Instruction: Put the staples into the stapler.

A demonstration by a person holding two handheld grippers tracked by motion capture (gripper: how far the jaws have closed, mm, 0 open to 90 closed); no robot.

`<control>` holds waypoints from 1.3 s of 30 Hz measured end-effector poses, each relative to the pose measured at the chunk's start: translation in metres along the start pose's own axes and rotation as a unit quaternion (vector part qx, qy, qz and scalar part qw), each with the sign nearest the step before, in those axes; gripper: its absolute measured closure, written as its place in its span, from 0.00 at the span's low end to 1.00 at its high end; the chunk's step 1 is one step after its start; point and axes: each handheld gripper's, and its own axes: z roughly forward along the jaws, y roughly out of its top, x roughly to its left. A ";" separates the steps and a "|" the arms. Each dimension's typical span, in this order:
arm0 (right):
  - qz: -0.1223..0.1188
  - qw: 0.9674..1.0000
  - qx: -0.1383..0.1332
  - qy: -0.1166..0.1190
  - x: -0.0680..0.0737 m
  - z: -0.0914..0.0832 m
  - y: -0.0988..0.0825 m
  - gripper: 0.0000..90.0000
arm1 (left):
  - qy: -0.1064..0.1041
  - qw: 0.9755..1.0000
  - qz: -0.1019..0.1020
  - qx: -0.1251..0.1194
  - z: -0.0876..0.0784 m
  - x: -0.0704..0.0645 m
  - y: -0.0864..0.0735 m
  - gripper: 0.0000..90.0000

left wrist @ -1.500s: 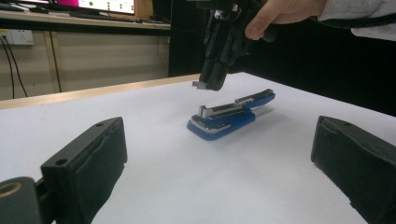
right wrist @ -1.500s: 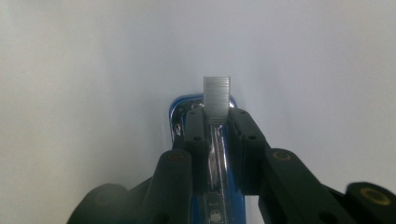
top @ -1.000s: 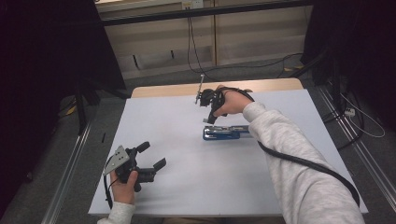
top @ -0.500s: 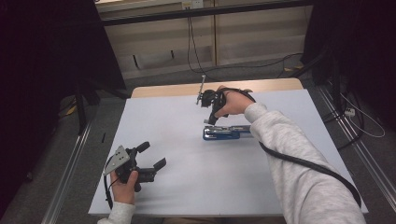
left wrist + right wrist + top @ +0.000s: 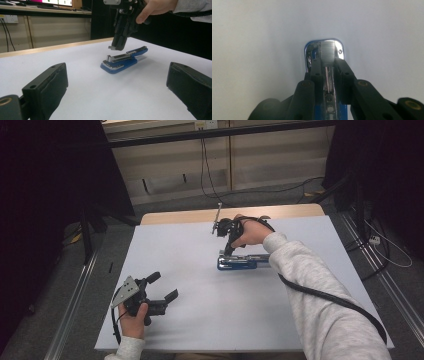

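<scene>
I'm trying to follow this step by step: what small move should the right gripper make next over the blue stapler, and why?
Probably straight down a little. The right gripper hangs just above the blue stapler, apart from it, with its jaws nearly closed and lined up along the metal staple channel. Lowering would bring the tips to that open channel. The left gripper rests open, far off on the white table.

stapler (image 5: 243, 261): lies on the worktop (image 5: 200, 320), right of centre, toward the far edge
right gripper (image 5: 229, 251): just above the stapler's left end
left gripper (image 5: 162, 292): near-left corner, well apart from the stapler
</scene>
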 end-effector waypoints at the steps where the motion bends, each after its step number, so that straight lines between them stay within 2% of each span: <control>1: 0.000 1.000 0.002 0.003 0.000 0.000 -0.001 0.87 | 0.002 1.000 0.001 0.002 0.000 0.000 0.000 0.04; 8: -0.001 1.000 -0.003 -0.003 -0.001 0.002 -0.005 0.87 | 0.003 1.000 0.000 0.000 0.000 -0.001 0.000 0.04; 10: -0.002 1.000 -0.002 0.004 0.000 0.003 -0.006 0.87 | 0.005 1.000 0.001 0.001 0.000 -0.001 0.000 0.04; 12: 0.002 1.000 0.004 0.001 0.000 0.005 -0.007 0.87 | 0.004 1.000 0.003 0.002 0.000 0.000 0.000 0.04; 21: -0.007 1.000 0.002 0.005 0.001 0.010 -0.007 0.87 | 0.005 1.000 0.004 0.003 0.000 0.000 0.000 0.04; 28: 0.000 1.000 0.005 0.007 0.001 0.012 -0.007 0.87 | 0.005 1.000 0.004 0.005 0.000 0.000 0.000 0.04; 30: -0.010 1.000 0.000 0.008 0.000 0.013 -0.006 0.87 | 0.004 1.000 0.002 0.004 0.001 -0.001 0.000 0.04; 39: -0.014 1.000 0.006 0.009 -0.001 0.018 -0.007 0.87 | 0.000 1.000 0.004 0.004 0.001 0.000 0.000 0.04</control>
